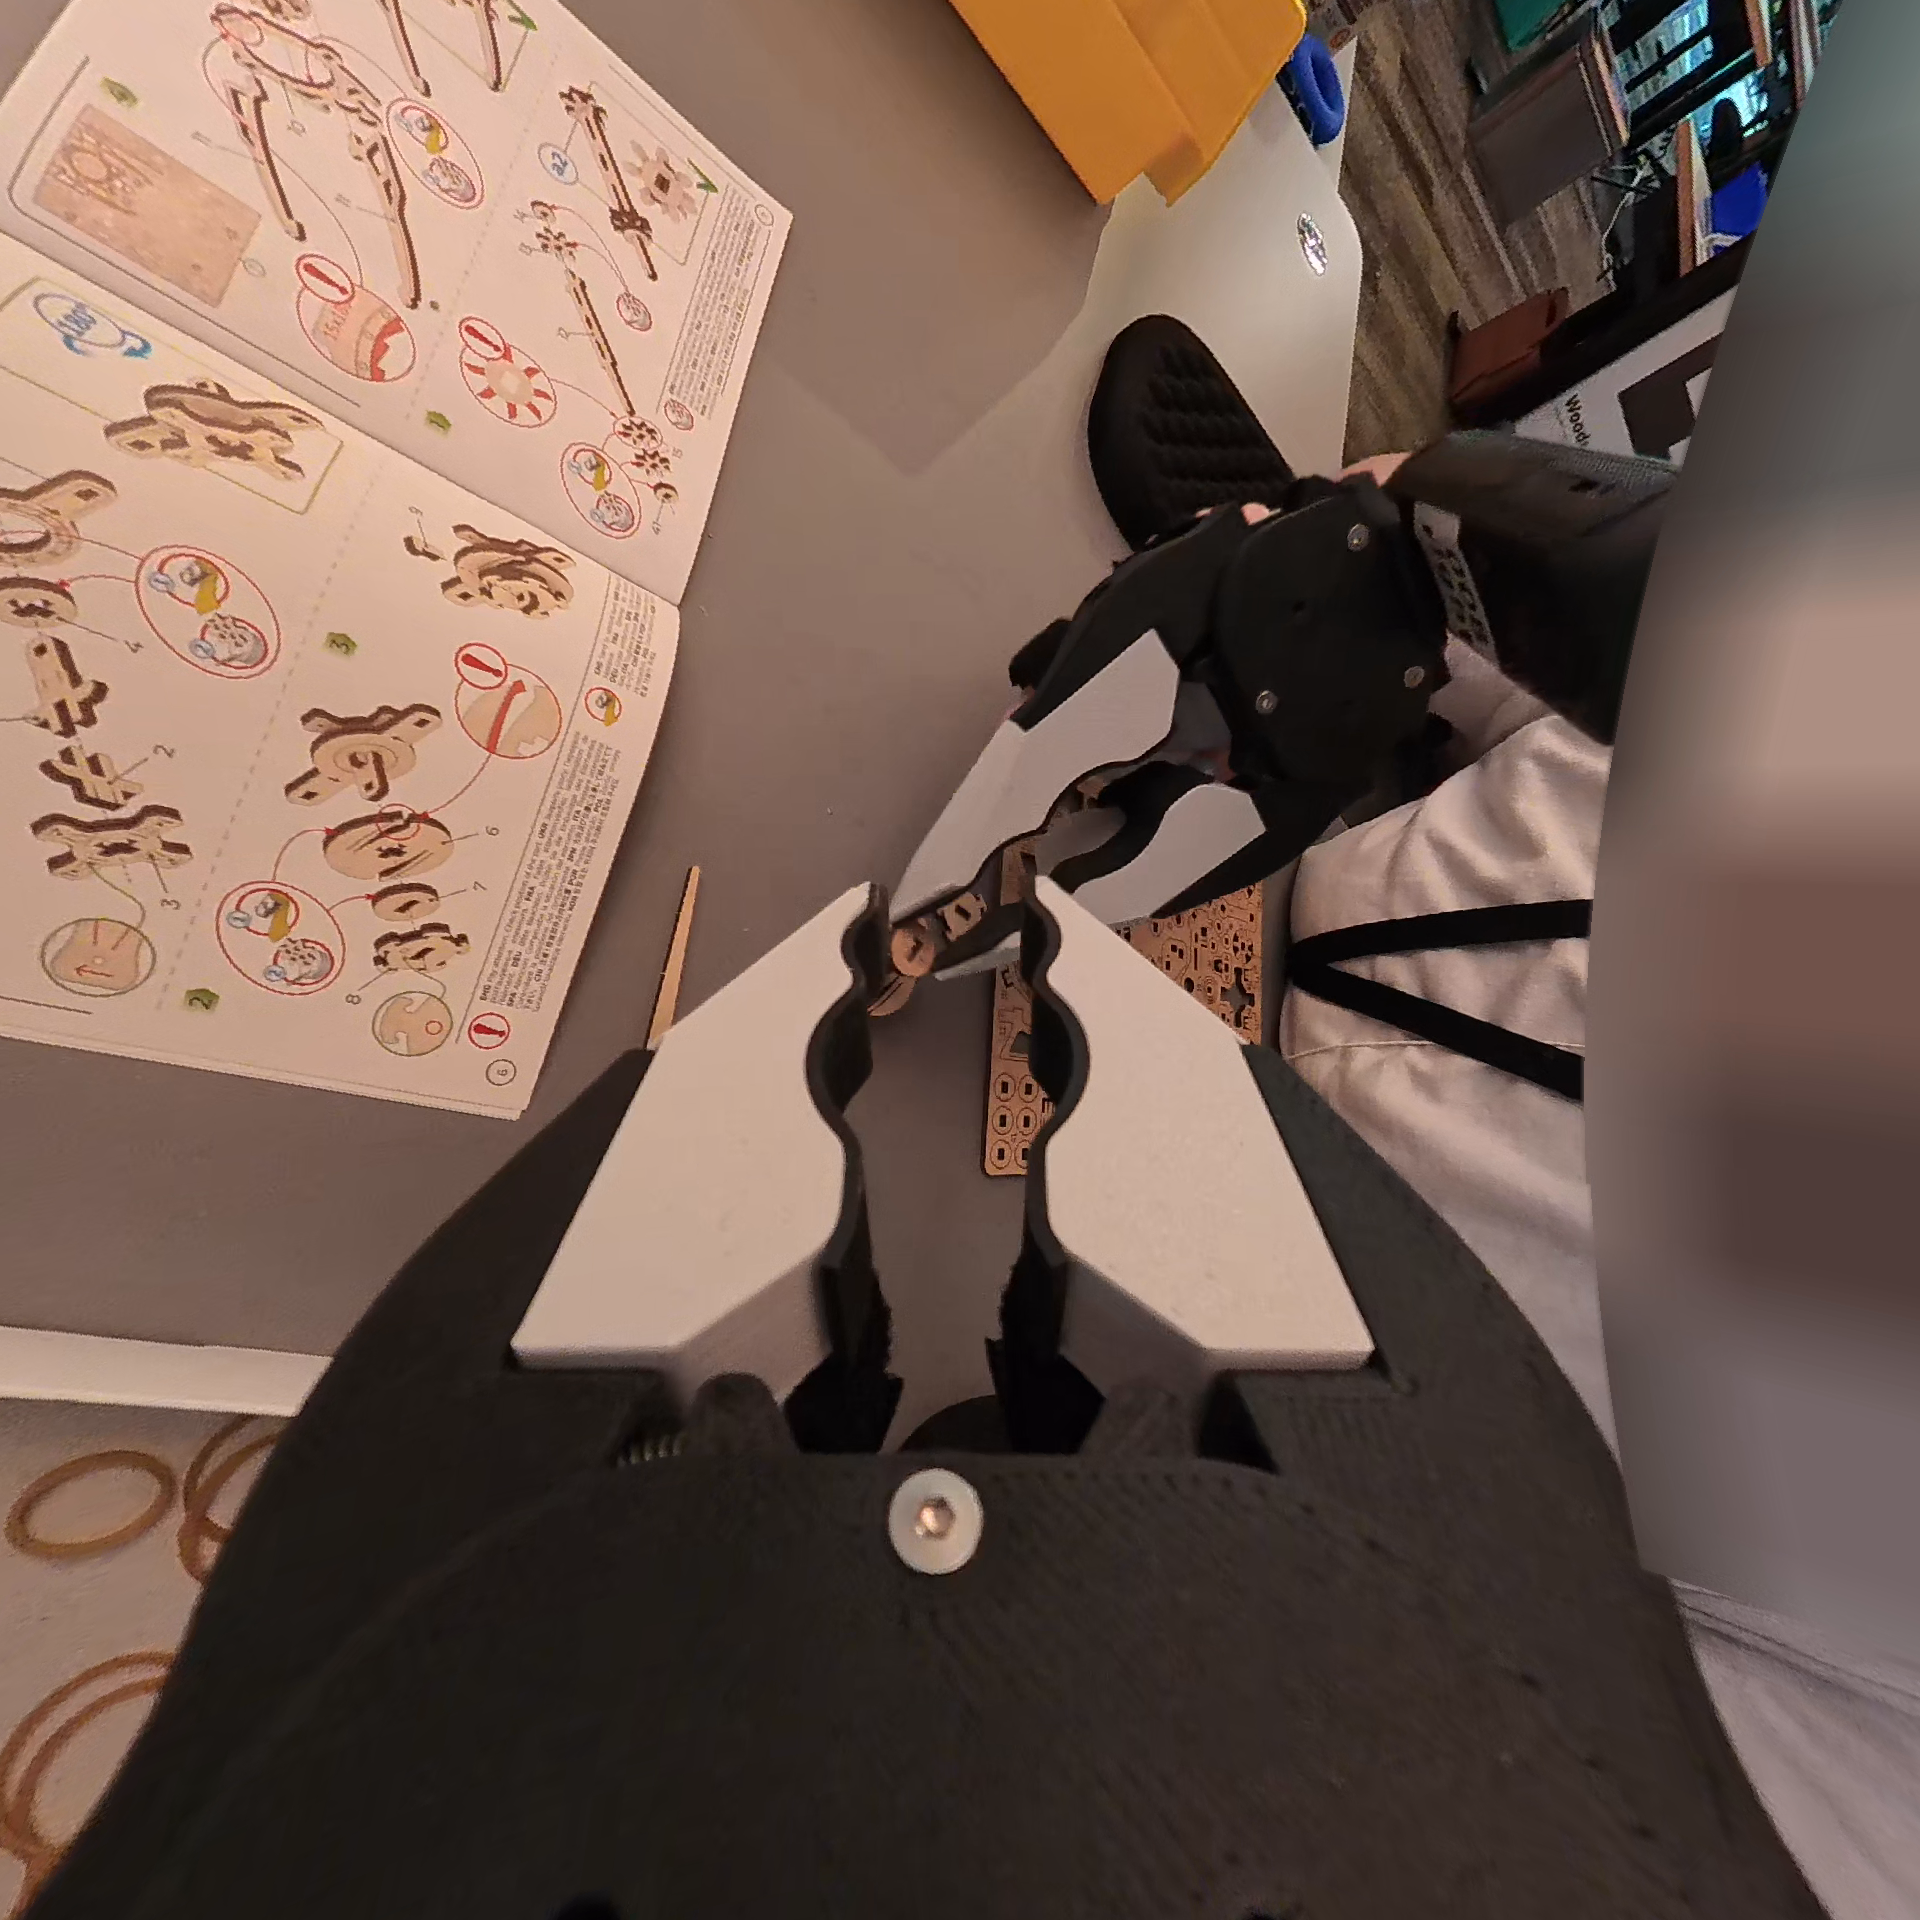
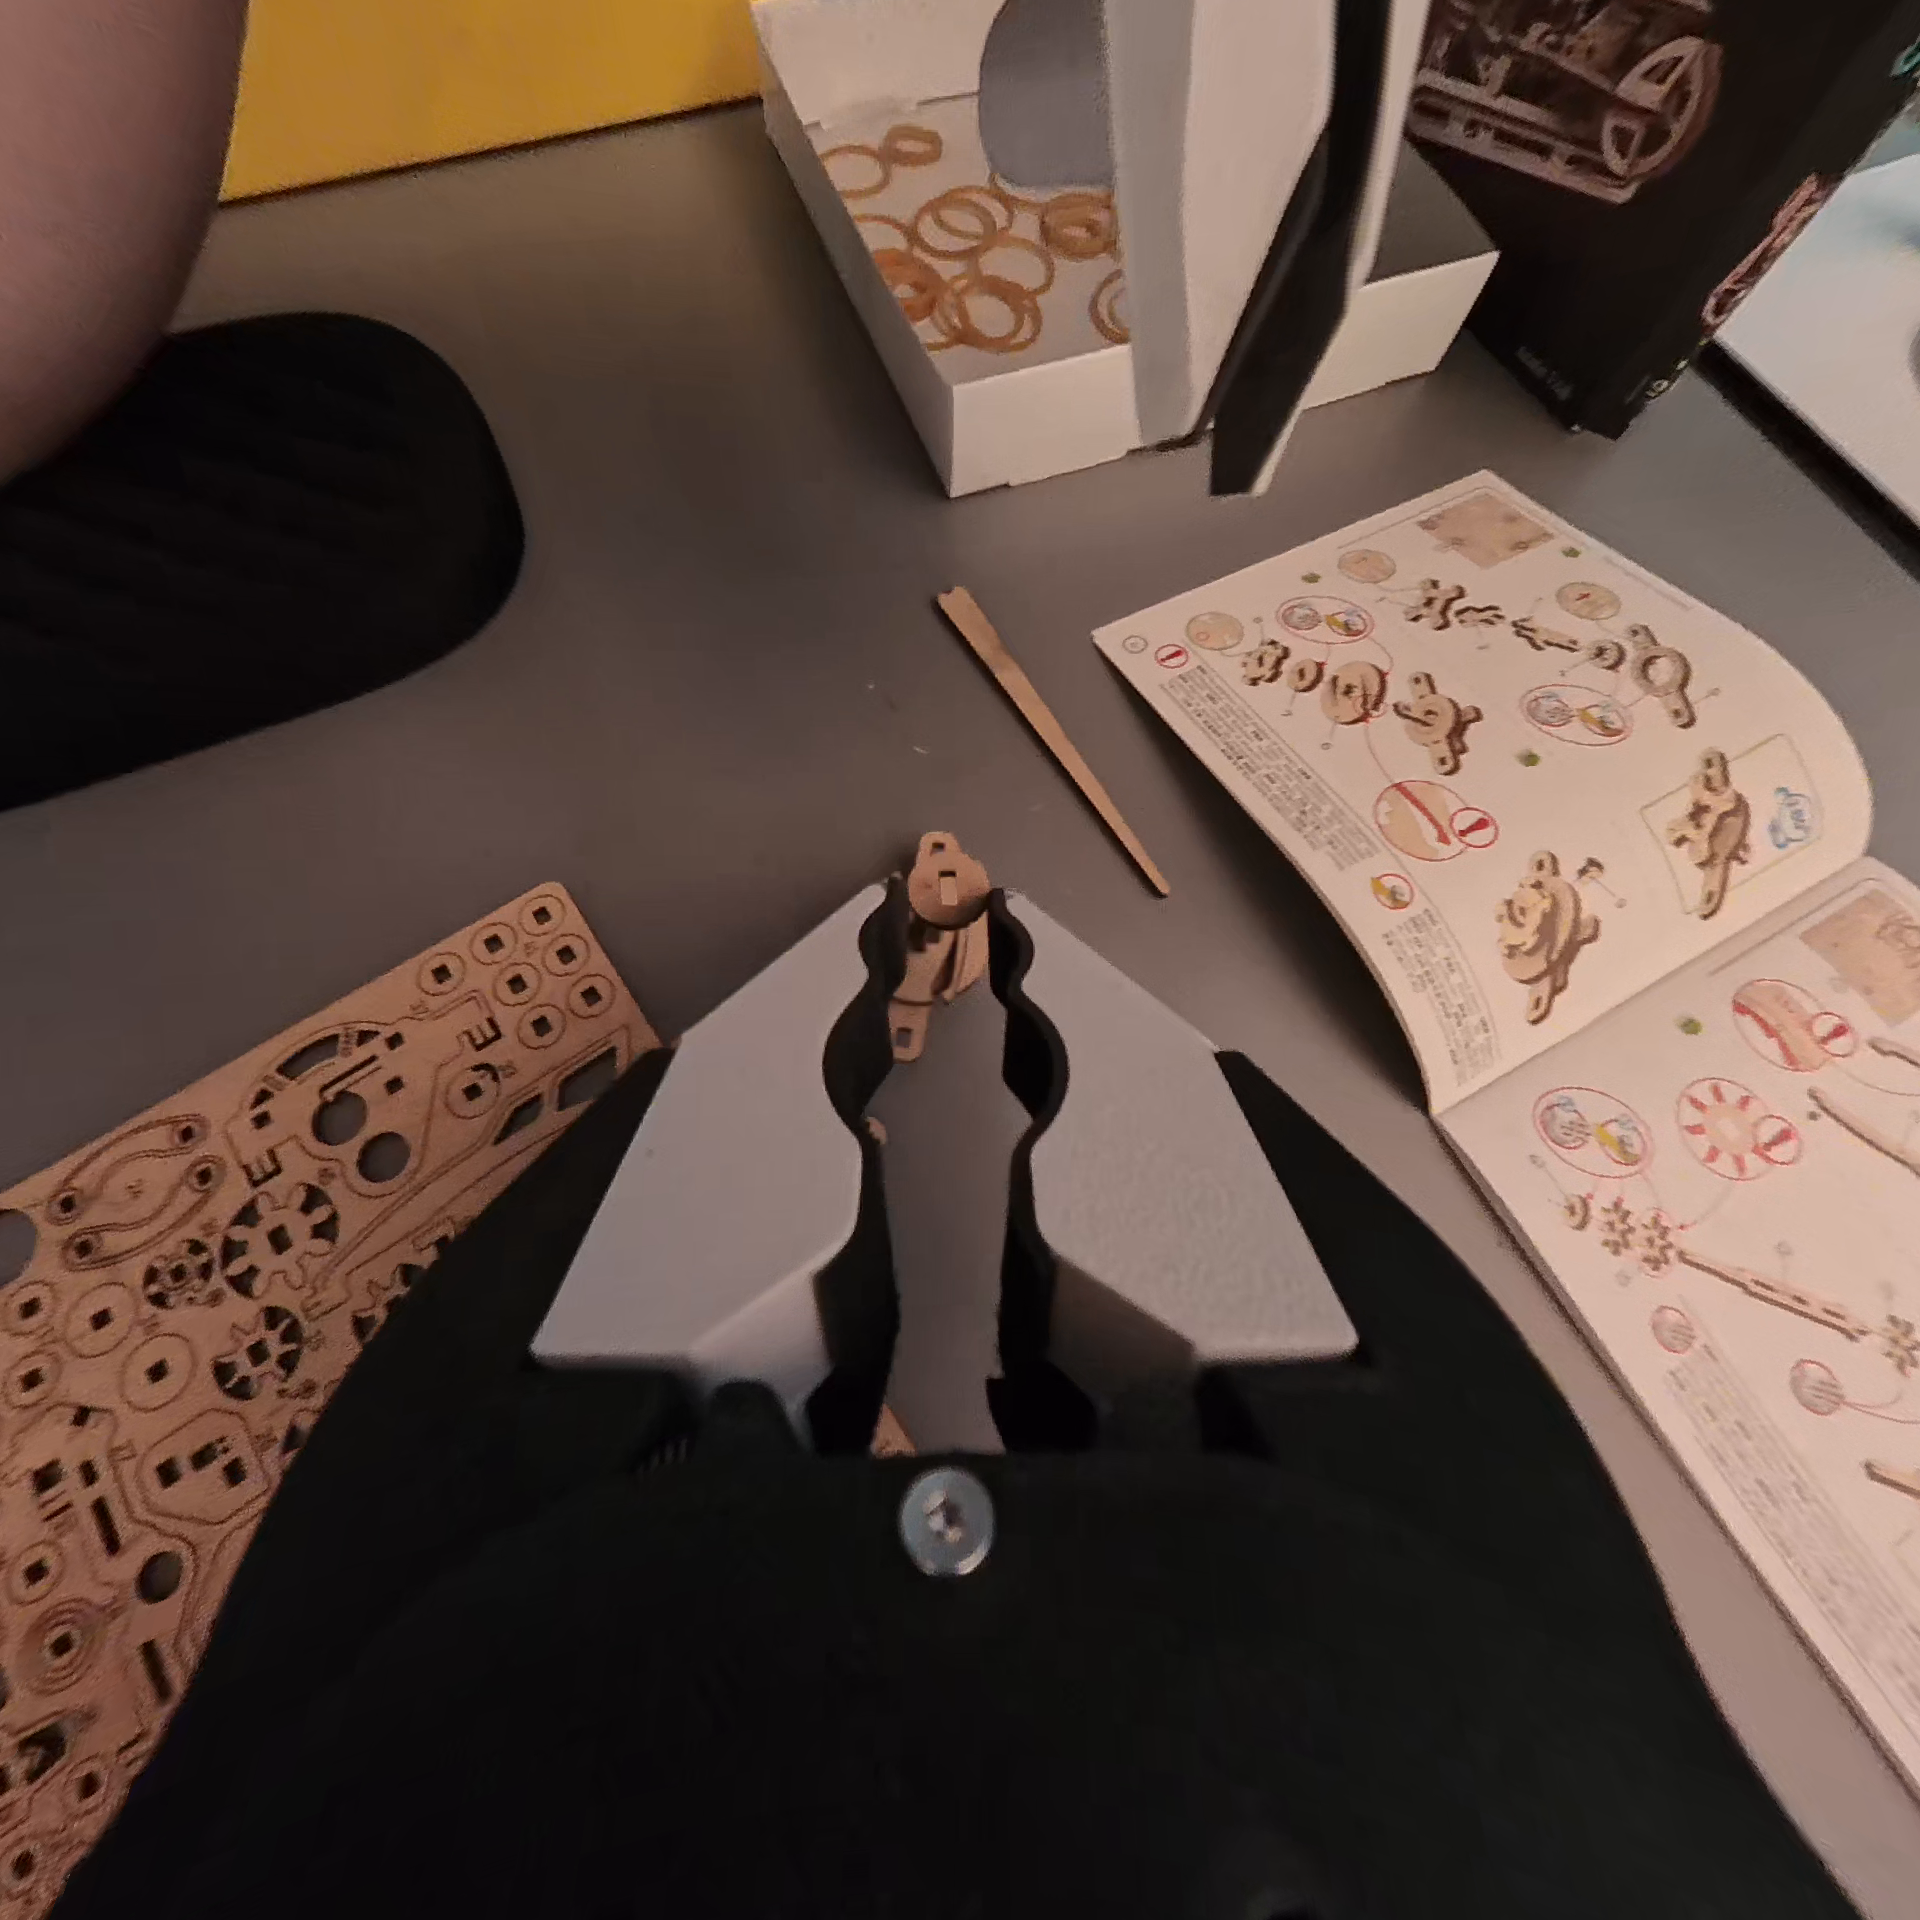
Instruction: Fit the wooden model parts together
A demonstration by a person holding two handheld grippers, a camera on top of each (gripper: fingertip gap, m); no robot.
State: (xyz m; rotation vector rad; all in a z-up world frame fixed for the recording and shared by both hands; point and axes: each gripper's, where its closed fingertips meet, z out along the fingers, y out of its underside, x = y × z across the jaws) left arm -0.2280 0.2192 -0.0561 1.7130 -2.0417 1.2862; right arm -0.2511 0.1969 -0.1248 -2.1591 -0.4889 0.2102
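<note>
My right gripper is shut on a small wooden model assembly, a round disc part on a flat arm, held just above the grey table. In the left wrist view the right gripper comes in from the upper right with the assembly at its tips. My left gripper is open and empty, its jaws apart with the table showing between them. It hovers near the assembly, which lies close to its left fingertip. Its fingers show blurred at the top of the right wrist view.
A laser-cut wooden part sheet lies under my right gripper. An open instruction booklet lies right, a thin wooden stick beside it. Behind are a white box of rubber bands, a black box, a black pad and a yellow bin. Tip to tip, the grippers are about 8 cm apart.
</note>
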